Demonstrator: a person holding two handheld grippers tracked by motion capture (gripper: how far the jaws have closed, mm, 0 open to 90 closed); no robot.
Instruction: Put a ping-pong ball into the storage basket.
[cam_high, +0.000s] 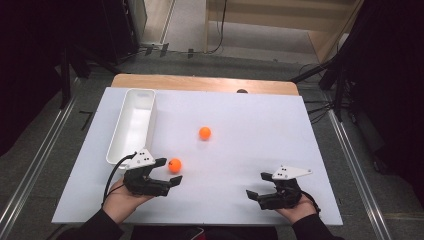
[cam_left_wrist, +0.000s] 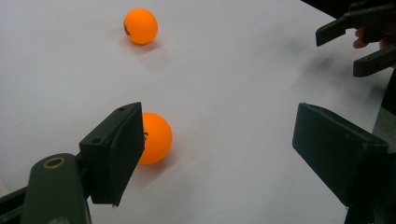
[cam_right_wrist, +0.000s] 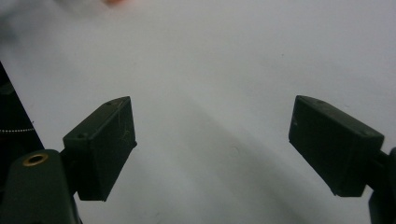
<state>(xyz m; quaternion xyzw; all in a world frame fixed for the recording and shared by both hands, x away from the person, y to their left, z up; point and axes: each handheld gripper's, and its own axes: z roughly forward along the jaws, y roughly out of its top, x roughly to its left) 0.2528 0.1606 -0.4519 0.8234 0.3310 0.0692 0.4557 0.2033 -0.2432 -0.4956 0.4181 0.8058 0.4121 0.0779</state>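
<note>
Left jaws: the left gripper (cam_high: 170, 171) has its two black jaws standing apart, with nothing pressed between them.
Near ball: the near orange ball (cam_left_wrist: 154, 138) lies on the sheet just beyond the left-hand jaw in the left gripper view, at the edge of the gap and not yet centred in it; whether the pad touches it I cannot tell.
Right jaws: the right gripper (cam_high: 260, 185) also has its jaws spread wide and empty, over bare sheet near the table's front edge.
Far ball: the far orange ball (cam_high: 205, 133) sits alone, well apart from both grippers, toward the middle of the sheet.
Tray: the white tray (cam_high: 115, 145) stands along the left side, long and narrow, and looks empty.
Progress: judged from this, the work seems to be gathering the balls into the tray; none is in yet, so both grasps and both drops remain.
Materials: balls smooth, matte, round, with a small dark print; tray glossy plastic with rounded corners; white sheet (cam_high: 260, 125) flat and plain; jaw pads blocky, hard, dull black.
</note>
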